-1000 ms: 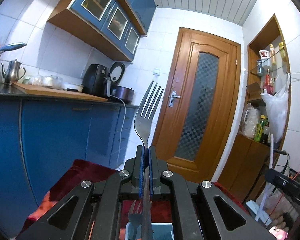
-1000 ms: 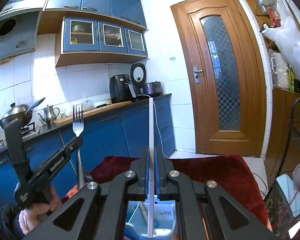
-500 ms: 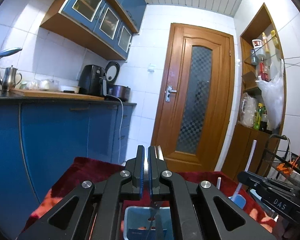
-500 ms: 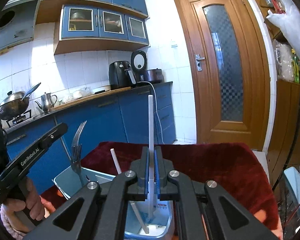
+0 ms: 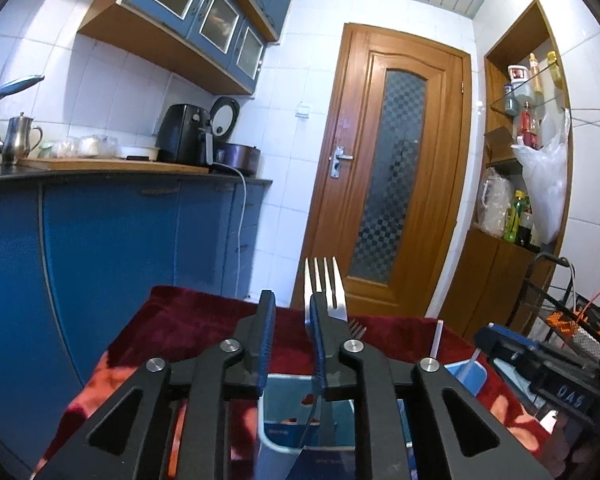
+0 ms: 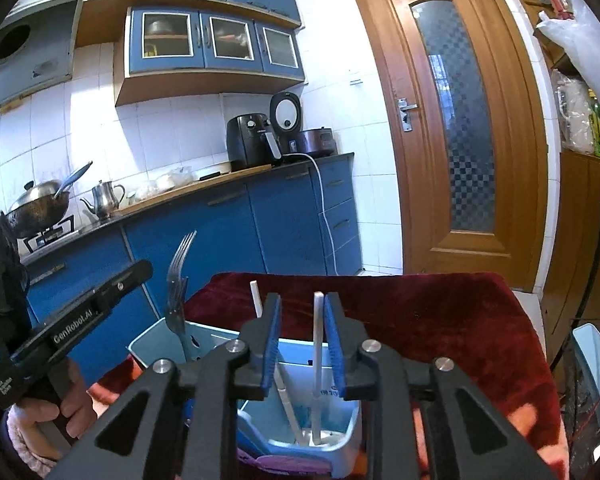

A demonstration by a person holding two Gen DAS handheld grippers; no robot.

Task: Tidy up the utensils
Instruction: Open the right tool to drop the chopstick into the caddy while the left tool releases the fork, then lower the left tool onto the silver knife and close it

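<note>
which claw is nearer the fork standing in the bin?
Left. The left claw has just opened, and the fork stands right behind its right-hand finger. The right claw sits over the white straw, further along the bin.

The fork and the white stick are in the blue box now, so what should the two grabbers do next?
Probably lift both straight up and away. The left gripper and right gripper have just been opening; the silver metal fork and white plastic straw stand loose between the fingers in the light blue plastic bin, so nothing needs holding.
</note>
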